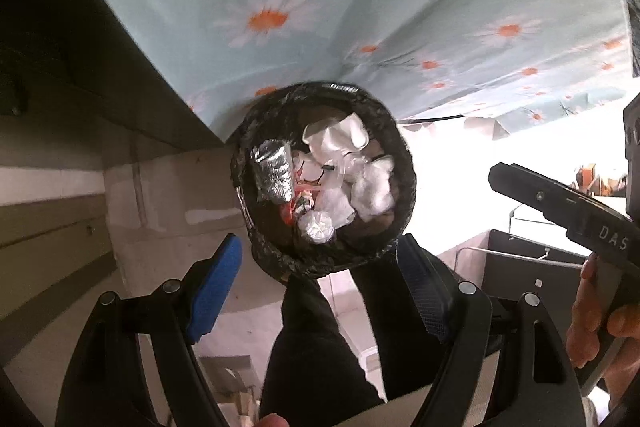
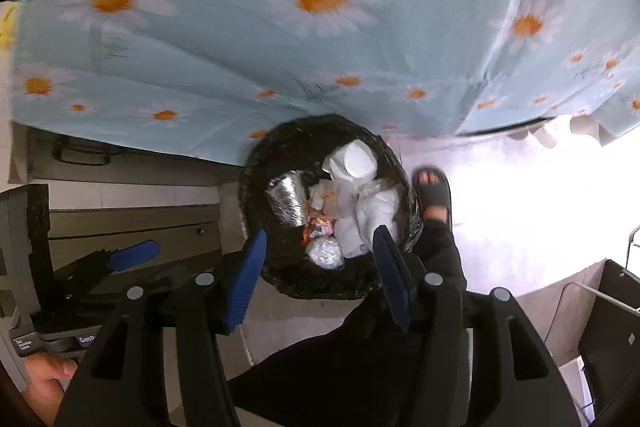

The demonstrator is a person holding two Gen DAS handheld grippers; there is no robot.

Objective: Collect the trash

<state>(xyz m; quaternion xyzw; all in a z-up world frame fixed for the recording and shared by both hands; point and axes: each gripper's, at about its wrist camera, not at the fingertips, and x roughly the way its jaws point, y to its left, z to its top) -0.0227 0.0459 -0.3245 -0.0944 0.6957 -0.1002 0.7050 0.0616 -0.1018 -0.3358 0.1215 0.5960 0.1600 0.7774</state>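
Note:
A round bin lined with a black bag (image 1: 394, 147) (image 2: 256, 183) stands on the floor below both grippers. It holds crumpled white tissues (image 1: 340, 139) (image 2: 376, 211), a silver foil wrapper (image 1: 274, 173) (image 2: 288, 201), a clear plastic ball (image 1: 318, 227) (image 2: 326, 253) and a red-and-white scrap (image 1: 298, 205). My left gripper (image 1: 316, 287) is open and empty above the bin's near rim. My right gripper (image 2: 320, 283) is open and empty, also above the near rim. The right gripper's body (image 1: 568, 211) shows in the left wrist view, the left gripper (image 2: 132, 255) in the right wrist view.
A light blue tablecloth with daisies (image 1: 320, 7) (image 2: 280, 47) hangs just beyond the bin. The person's dark trouser leg (image 1: 316, 339) and sandalled foot (image 2: 434, 193) stand beside the bin. A dark box (image 2: 612, 327) stands at the right, wooden furniture (image 2: 120, 219) at the left.

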